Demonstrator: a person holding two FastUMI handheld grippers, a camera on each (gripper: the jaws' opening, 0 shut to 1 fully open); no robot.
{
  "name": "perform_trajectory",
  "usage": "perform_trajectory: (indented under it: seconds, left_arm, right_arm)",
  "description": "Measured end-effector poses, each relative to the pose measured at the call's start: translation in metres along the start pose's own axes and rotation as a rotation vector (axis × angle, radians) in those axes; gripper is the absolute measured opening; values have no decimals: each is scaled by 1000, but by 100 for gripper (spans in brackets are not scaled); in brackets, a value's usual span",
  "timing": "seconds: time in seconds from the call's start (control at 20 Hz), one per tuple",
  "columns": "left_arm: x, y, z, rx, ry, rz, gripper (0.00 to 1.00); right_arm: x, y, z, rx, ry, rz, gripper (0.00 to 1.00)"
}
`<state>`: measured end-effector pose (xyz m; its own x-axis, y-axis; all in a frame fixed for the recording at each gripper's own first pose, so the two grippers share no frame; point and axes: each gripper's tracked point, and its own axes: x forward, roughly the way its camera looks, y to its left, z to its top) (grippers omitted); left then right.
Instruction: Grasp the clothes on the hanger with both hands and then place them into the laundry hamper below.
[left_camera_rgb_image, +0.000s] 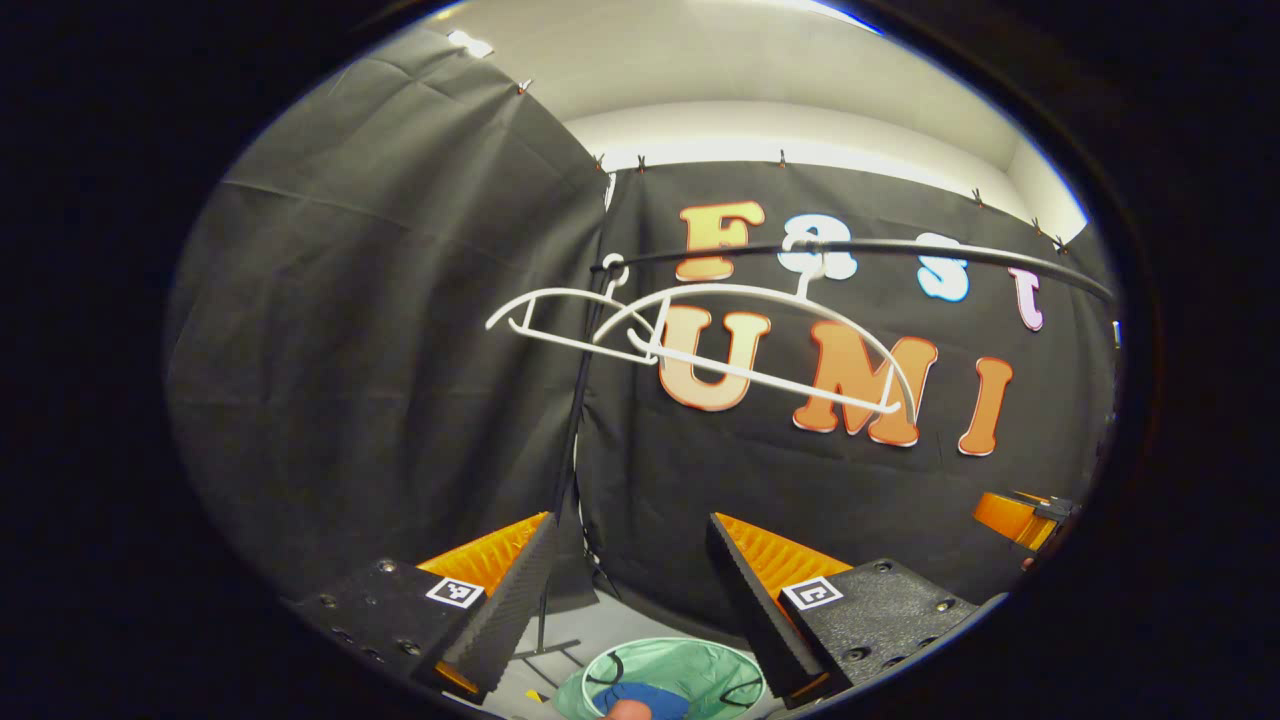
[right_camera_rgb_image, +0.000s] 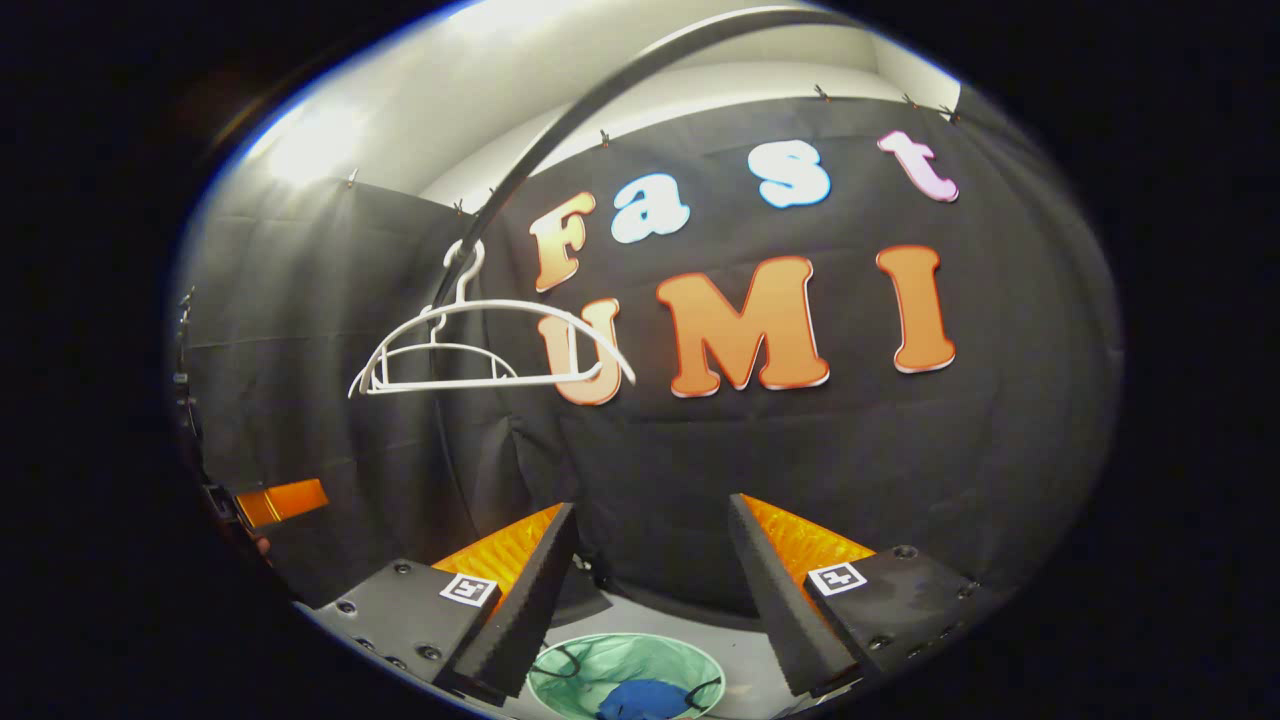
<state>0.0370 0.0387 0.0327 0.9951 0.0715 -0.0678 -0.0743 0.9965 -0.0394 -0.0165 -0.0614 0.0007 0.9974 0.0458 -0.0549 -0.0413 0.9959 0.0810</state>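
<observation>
Apart from the wall's letters, I can read no text. My left gripper (left_camera_rgb_image: 630, 590) carries a small square black-and-white marker tag (left_camera_rgb_image: 455, 591) on each finger mount, and my right gripper (right_camera_rgb_image: 650, 580) carries its own pair (right_camera_rgb_image: 836, 577); they are coded patterns, not words or numbers.

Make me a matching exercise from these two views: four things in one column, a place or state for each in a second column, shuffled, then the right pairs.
Things:
1. white hangers
2. blue garment
3. laundry hamper
4. left gripper

Places or states:
A. lying inside the hamper
B. open, nothing between its fingers
C. bare, hooked on the dark rail
D. on the floor below the rail, mouth up

Pairs: 1-C, 2-A, 3-D, 4-B
</observation>
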Motion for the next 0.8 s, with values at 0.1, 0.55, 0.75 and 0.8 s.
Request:
perform_trajectory:
  seconds: [0.1,0.55,0.75,0.8]
  left_arm:
    - [-11,2,22,-4,-75,18,89]
    - [-29,-6,67,24,-218,19,96]
    - [-29,-7,77,52,-249,28,89]
    - [-27,-7,77,55,-251,29,89]
  right_arm:
    - [-13,-8,14,-10,-49,-24,88]
    - [-39,-25,60,-25,-201,-118,88]
    - [-44,-23,72,-59,-228,-118,91]
    - [-46,-24,75,-71,-237,-123,88]
